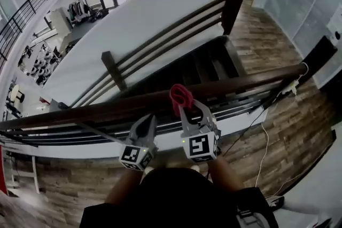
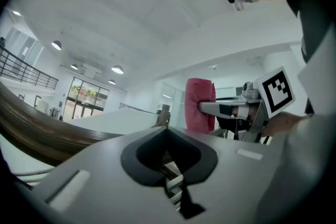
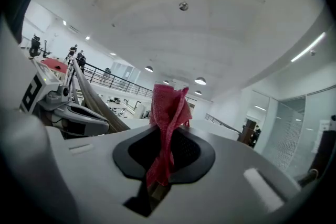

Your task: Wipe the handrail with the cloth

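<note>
Your right gripper (image 1: 185,109) holds the red cloth (image 1: 180,96) at the handrail (image 1: 107,109), with the left gripper (image 1: 149,118) closed and empty just beside it.

Your right gripper's jaws are clamped on only a thin fold of the cloth, and the rest stands up in a loose bunch. If you drag it hard along the wood, the fold could pull free, and I judge it would drop into the stairwell (image 1: 206,64) below. I cannot tell whether the bunch is pressing on the handrail. If it only brushes the top edge you will wipe very little, and if you lean in further the bare jaws may scrape the wood. Your left gripper sits close enough to be knocked when you sweep leftward.
</note>
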### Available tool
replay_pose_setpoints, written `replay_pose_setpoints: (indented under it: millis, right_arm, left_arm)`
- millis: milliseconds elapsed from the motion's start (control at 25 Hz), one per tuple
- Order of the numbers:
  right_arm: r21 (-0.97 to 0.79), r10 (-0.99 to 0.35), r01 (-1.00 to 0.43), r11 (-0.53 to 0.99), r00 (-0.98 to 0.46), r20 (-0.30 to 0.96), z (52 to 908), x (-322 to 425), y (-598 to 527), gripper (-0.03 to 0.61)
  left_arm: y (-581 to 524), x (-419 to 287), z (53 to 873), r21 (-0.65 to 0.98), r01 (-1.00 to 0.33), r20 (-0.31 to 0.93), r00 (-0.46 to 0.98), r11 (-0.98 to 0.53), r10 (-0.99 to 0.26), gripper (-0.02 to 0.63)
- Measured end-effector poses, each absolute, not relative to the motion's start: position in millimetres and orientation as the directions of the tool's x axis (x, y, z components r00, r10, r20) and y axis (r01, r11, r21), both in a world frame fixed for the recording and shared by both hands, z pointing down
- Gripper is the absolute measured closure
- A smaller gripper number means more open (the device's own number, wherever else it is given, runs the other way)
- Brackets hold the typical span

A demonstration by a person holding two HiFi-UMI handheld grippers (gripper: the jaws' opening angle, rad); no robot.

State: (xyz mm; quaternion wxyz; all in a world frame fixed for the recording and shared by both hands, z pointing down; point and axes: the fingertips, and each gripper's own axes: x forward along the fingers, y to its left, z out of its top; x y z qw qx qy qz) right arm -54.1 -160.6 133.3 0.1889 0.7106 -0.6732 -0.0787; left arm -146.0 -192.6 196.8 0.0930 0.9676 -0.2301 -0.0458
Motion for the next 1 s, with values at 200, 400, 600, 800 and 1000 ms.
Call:
replay_pose_setpoints:
  millis: [200, 400, 600, 800, 1000]
  right_arm:
    - [0.360, -0.968, -0.922, -0.144, 0.208, 0.144, 141.8, 27.3, -94.4, 0.535]
    - [0.334, -0.914, -0.896, -0.294, 0.366, 0.176, 153.3, 109.4, -18.8, 0.535]
    - [0.296, -0.820, -0.831, -0.471, 0.536, 0.201, 167.3, 172.9, 41.7, 0.535]
    - [0.269, -0.718, -0.759, -0.594, 0.650, 0.250, 185.3, 213.5, 79.9, 0.535]
    - [0.272, -0.592, -0.672, -0.689, 0.738, 0.325, 213.9, 247.1, 112.3, 0.535]
  left_arm:
    - [-134.1, -54.7, 204.4, 0.213, -0.289, -0.037, 0.952, -0.933, -0.303, 0.614]
    - [-76.8, 37.6, 200.1, 0.201, -0.130, -0.037, 0.989, -0.971, -0.141, 0.614]
    - [-21.8, 107.7, 201.5, 0.158, 0.084, -0.011, 0.996, -0.984, 0.083, 0.614]
    - [11.5, 158.0, 214.2, 0.150, 0.262, 0.014, 0.964, -0.953, 0.267, 0.614]
    - [33.3, 196.6, 233.5, 0.140, 0.382, 0.062, 0.917, -0.913, 0.393, 0.614]
